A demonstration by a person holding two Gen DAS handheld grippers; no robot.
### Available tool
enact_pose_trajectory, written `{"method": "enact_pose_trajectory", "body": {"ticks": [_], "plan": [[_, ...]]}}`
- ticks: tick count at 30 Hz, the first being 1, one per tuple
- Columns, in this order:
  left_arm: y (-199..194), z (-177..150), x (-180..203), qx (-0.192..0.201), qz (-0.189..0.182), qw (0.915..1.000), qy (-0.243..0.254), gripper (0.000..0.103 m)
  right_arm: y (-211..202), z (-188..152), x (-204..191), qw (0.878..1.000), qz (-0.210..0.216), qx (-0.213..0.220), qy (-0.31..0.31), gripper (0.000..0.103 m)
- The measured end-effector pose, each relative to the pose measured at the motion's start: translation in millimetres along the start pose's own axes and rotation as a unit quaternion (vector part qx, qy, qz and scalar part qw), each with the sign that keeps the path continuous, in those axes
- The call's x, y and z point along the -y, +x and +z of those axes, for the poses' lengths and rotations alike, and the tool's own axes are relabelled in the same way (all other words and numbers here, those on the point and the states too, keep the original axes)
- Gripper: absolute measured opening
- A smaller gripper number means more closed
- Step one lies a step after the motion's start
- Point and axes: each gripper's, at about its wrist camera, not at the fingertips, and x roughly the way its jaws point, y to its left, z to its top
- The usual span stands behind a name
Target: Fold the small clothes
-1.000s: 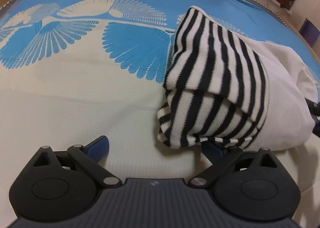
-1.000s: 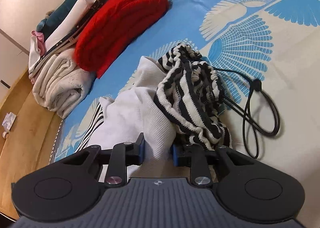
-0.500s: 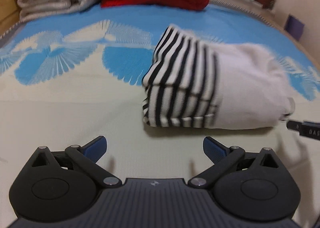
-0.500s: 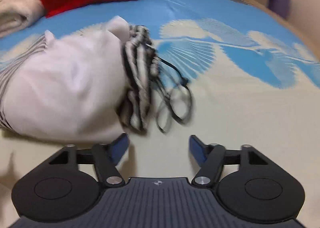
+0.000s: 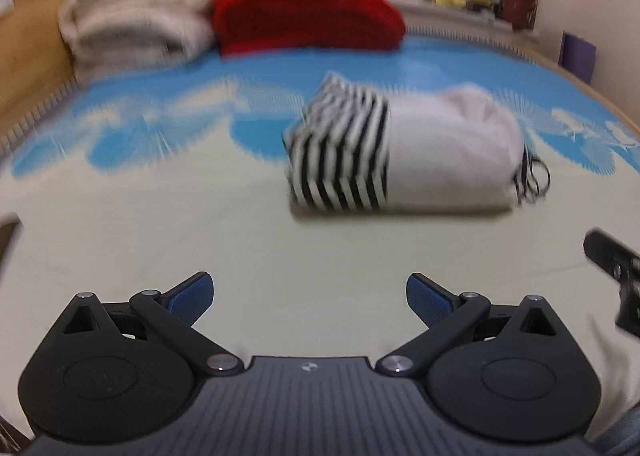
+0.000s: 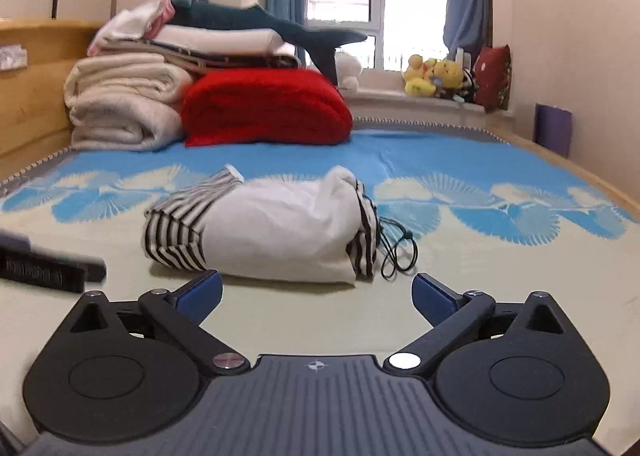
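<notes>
Folded striped garment (image 6: 264, 232) lies as a compact bundle on the bed (image 6: 480, 296), at 12 o'clock of both grippers and apart from them. Left gripper (image 5: 310, 298) and right gripper (image 6: 318, 292): jaws spread, holding nothing. Judgement: fold looks done; withdraw level so the black drawstring (image 6: 400, 252) at 3 o'clock of the bundle is not snagged.

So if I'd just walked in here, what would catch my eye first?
Probably the folded bundle of white and black-striped clothing lying alone mid-bed on the blue-patterned sheet, a thin black cord trailing from one end. Behind it, a bright red blanket sits by stacked cream blankets. Up close, the left gripper and right gripper hang open, holding nothing.
</notes>
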Motion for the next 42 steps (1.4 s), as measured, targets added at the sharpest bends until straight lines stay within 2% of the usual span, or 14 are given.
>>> {"method": "enact_pose_trajectory", "body": {"ticks": [2, 5, 8, 12, 22, 42], "plan": [[8.7, 2.0, -3.6, -0.006, -0.007, 0.9999, -0.013, 0.103, 8.5, -1.0, 3.2, 1.000, -0.017, -0.017, 0.010, 0.100], [11.6, 7.0, -1.5, 0.023, 0.029, 0.9993, 0.000, 0.103, 25.1, -3.2, 7.8, 0.998, -0.014, -0.046, 0.027, 0.100], [15.7, 11.2, 2.4, 0.026, 0.047, 0.9985, 0.010, 0.103, 32.7, -6.3, 2.3, 0.998, -0.023, -0.048, 0.018, 0.100], [22.9, 15.1, 5.7, 0.015, 0.027, 0.9995, 0.012, 0.103, 45.3, -5.6, -0.7, 0.998, -0.026, -0.054, 0.018, 0.100], [27.9, 14.3, 17.7, 0.019, 0.015, 0.9991, 0.034, 0.103, 50.1, -1.8, -8.7, 0.998, -0.017, -0.053, 0.008, 0.100], [25.9, 11.1, 20.6, 0.025, 0.018, 0.9988, 0.038, 0.103, 46.0, -4.8, -5.1, 0.998, -0.020, -0.053, 0.004, 0.100]]}}
